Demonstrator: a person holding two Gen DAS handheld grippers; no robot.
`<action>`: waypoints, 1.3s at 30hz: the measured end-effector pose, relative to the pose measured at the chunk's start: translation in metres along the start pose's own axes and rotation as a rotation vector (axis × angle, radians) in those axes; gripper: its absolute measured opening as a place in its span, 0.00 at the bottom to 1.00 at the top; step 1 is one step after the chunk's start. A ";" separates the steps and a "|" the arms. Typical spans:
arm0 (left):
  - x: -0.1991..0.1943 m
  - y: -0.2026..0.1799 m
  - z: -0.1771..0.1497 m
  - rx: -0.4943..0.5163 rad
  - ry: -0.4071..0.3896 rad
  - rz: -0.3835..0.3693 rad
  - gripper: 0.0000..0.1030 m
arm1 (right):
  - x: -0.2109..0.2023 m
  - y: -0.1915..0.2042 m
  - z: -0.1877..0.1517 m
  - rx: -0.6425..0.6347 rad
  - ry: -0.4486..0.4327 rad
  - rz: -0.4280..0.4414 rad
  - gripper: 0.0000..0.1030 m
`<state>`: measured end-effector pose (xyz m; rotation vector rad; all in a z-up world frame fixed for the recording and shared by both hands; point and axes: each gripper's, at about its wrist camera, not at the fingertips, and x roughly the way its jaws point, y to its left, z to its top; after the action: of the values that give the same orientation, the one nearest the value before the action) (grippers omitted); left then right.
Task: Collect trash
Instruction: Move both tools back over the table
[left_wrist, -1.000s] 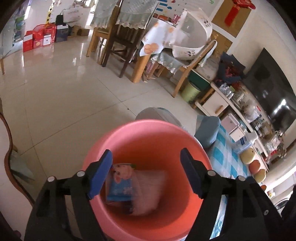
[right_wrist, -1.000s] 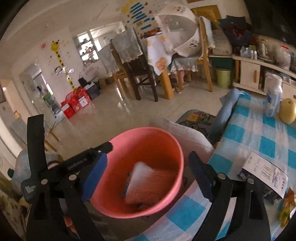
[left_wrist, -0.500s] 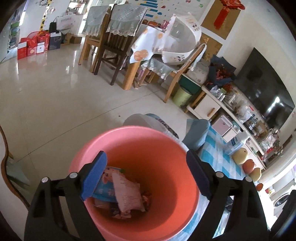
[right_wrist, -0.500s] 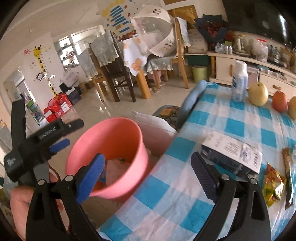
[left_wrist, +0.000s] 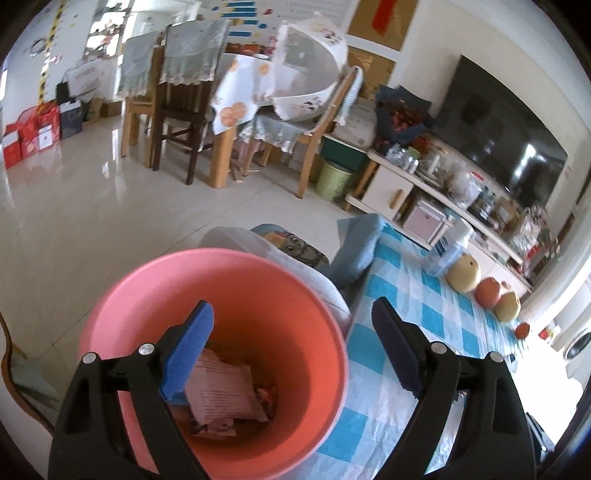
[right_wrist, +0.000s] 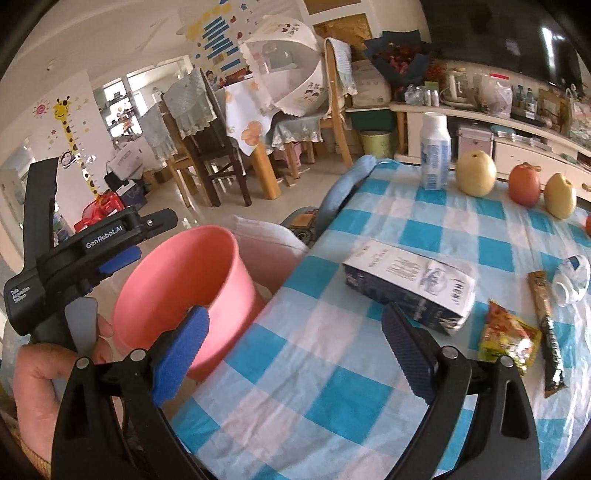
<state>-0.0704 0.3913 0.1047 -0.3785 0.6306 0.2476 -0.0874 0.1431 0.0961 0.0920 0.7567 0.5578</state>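
at the far left my left hand (right_wrist: 48, 384) carries the left gripper (left_wrist: 291, 350) over the pink bucket (left_wrist: 207, 295), which stands off the table's left edge, just beside the checked cloth (right_wrist: 332, 387). its fingers are spread wide with nothing between them, and crumpled paper and wrappers (left_wrist: 221, 391) already lie in the bucket's bottom. so i judge one drop is done and i am between items. moving right, my right gripper (right_wrist: 295, 350) hangs over the cloth, also fully parted and holding nothing, touching nothing. ahead of it lies the dark carton (right_wrist: 410, 288), then the yellow snack packet (right_wrist: 509, 336) and the long dark sachet (right_wrist: 548, 328), with a crumpled white bit (right_wrist: 572, 275) beyond. the next move, i think, calls for lowering the right gripper onto the carton, the nearest piece, and closing across its narrow width. the fruit (right_wrist: 476, 173) and bottle (right_wrist: 436, 151) at the back look like keepers.
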 end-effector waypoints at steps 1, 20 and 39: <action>0.001 -0.006 -0.001 0.018 0.002 -0.006 0.86 | -0.003 -0.004 -0.001 0.005 -0.002 -0.003 0.91; 0.016 -0.093 -0.032 0.192 0.064 -0.111 0.86 | -0.048 -0.061 -0.014 0.044 -0.038 -0.077 0.91; 0.032 -0.137 -0.055 0.203 0.156 -0.170 0.86 | -0.069 -0.114 -0.025 0.074 -0.058 -0.151 0.91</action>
<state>-0.0281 0.2479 0.0816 -0.2553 0.7649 -0.0087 -0.0945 0.0078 0.0895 0.1181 0.7208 0.3818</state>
